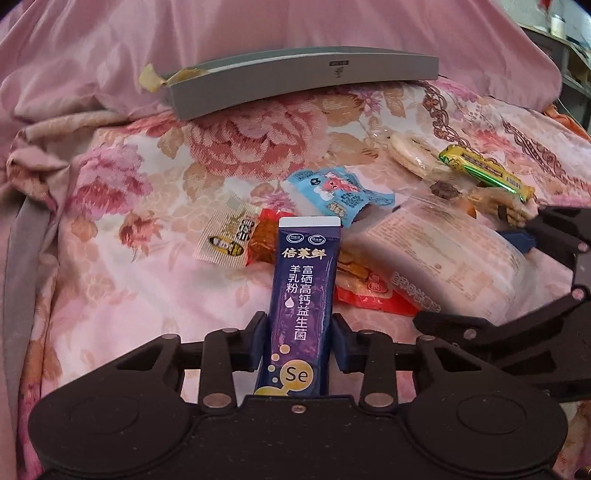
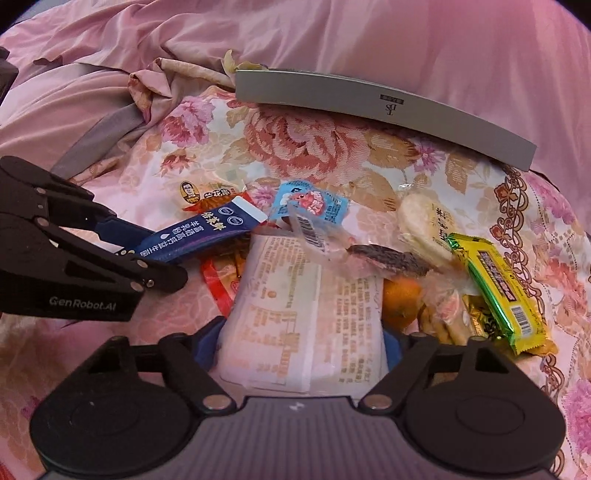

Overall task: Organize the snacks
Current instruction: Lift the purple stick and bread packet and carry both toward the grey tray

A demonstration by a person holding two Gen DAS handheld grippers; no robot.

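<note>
My left gripper (image 1: pixel 300 334) is shut on a purple milk-powder stick sachet (image 1: pixel 301 295), which points forward over the snack pile; it also shows in the right wrist view (image 2: pixel 195 236). My right gripper (image 2: pixel 303 343) is shut on a large white wrapped pack (image 2: pixel 306 314), which also shows in the left wrist view (image 1: pixel 443 254). A grey shallow box (image 1: pixel 295 79) lies at the back of the bed, also in the right wrist view (image 2: pixel 384 107). Loose snacks lie between: a blue packet (image 1: pixel 340 192), a yellow-green bar (image 2: pixel 498 291), a round rice cracker (image 2: pixel 424 229).
Everything lies on a floral bedspread (image 1: pixel 129 258) with a rumpled pink quilt (image 1: pixel 258 26) behind the box. An orange (image 2: pixel 400 301), a red packet (image 1: pixel 373 295) and a dark snack piece (image 2: pixel 388 260) sit in the pile. The left gripper body (image 2: pixel 74 258) shows at the right wrist view's left.
</note>
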